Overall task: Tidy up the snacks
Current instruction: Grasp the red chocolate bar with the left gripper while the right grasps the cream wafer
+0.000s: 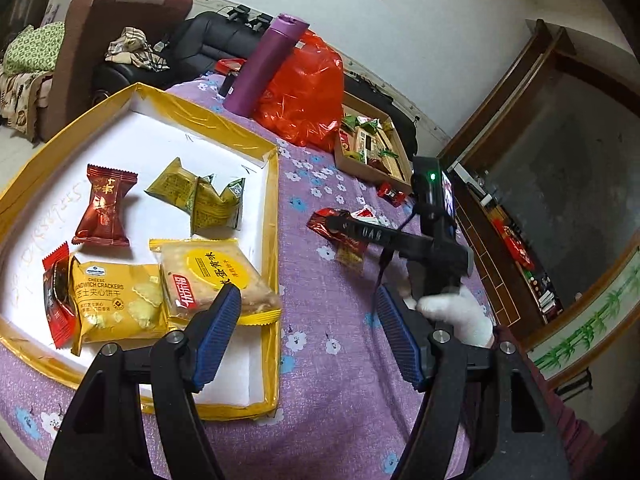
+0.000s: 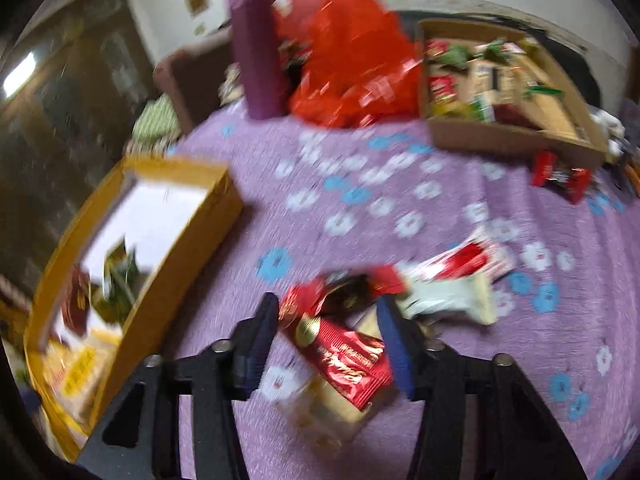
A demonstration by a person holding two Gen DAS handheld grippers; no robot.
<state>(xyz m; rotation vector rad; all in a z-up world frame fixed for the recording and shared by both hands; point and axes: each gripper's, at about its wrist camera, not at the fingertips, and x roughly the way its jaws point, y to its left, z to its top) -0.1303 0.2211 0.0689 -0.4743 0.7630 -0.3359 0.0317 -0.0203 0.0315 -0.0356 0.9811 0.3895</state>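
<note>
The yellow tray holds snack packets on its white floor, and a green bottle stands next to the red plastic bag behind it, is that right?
Not quite. The bottle is purple, not green; the left wrist view shows it clearly. The rest holds: snack packets lie on the white floor of the yellow tray, and the bottle stands beside the red plastic bag behind it.

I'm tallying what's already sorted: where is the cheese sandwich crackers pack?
In the left wrist view, the cheese sandwich crackers pack lies inside the yellow tray, near its front-left corner, between a small red packet and the egg-yolk cake packet.

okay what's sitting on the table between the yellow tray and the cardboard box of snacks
In the left wrist view, a purple bottle and red plastic bag stand at the back; nearer, only bare floral tablecloth.
</note>
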